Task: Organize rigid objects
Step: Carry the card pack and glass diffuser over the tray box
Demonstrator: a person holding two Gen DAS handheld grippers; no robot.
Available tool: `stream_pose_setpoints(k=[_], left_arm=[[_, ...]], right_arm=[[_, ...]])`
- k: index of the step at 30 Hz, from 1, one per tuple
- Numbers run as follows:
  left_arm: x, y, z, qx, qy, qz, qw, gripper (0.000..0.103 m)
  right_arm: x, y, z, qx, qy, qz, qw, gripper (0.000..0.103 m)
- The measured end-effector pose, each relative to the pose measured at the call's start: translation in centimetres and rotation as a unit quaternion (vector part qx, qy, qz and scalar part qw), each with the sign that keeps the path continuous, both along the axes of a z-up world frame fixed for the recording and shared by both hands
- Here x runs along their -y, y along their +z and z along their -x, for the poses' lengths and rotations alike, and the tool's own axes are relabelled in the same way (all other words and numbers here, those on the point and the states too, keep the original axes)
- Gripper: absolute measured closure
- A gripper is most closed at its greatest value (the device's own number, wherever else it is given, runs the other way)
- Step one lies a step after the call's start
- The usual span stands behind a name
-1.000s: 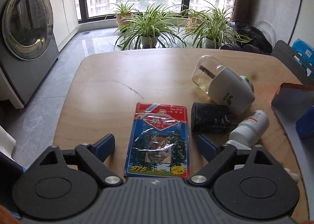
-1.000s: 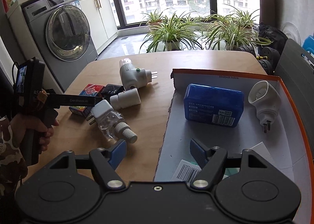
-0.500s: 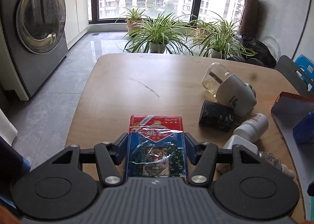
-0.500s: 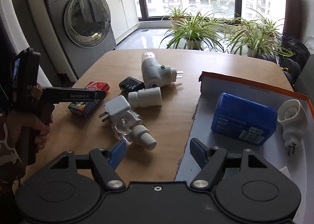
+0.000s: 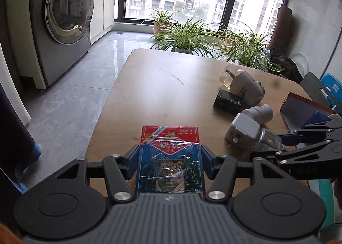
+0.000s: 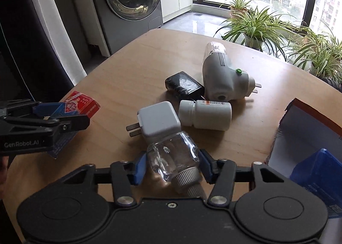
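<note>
1. The left tongs (image 5: 168, 163) grip a flat red-and-blue pack of playing cards with a tiger picture (image 5: 170, 158): the blue pads (image 5: 132, 163) press its two long edges. In the right wrist view the pack (image 6: 82, 105) is at the left edge of the rounded wooden worktop (image 6: 132, 73); whether it touches the wood I cannot tell.
2. A clear plastic bottle with a ribbed screw cap, fixed to a square white plug head (image 6: 171, 154), lies in the middle of the worktop, its two prongs pointing left. The right tongs (image 6: 172, 167) are clamped on the clear body, pads against both sides.
3. Just behind it lies a small white pill bottle on its side (image 6: 205, 114), touching the plug head.
4. Behind that sit a black charger block (image 6: 183, 84) and a grey-white plug-in vaporiser with a clear bulb (image 6: 222, 79), close together.
5. Farthest right stands an orange-rimmed cardboard box (image 6: 299, 115), with a blue plastic case (image 6: 318, 171) inside.
</note>
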State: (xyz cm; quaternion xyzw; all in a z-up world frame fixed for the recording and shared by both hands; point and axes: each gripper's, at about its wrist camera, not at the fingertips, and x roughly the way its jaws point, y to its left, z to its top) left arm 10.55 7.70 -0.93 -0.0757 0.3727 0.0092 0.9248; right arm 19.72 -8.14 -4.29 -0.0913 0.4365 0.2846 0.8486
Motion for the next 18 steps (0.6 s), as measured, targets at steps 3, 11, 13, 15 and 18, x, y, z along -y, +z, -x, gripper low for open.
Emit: stream_pose_setpoints(k=[3,11,13,15,18], left_arm=[[0.3,0.0,0.6,0.002,0.004,0.011,0.9999,0.043],[2.9,1.1,2.2,0.013,-0.011,0.022,0.9996,0.043],[3.6,1.5,2.5,0.015,-0.012,0.025,0.9995,0.043],[4.3,2.0,2.9,0.019,-0.014,0.030,0.9993,0.043],[5.6,2.7,3.8,0.028,-0.024,0.027,0.9990,0.043]], right_arm=[[0.5,0.5,1.3,0.007,-0.014,-0.006,1.000,0.042],[3.8,3.3,5.8,0.026,-0.086,-0.035,0.995,0.043],[5.0,4.3,7.0,0.032,-0.107,-0.047,0.993,0.043],[6.0,5.1,8.1,0.042,-0.119,-0.051,0.991,0.043],[7.8,6.1,9.7,0.052,-0.144,-0.060,0.986,0.043]])
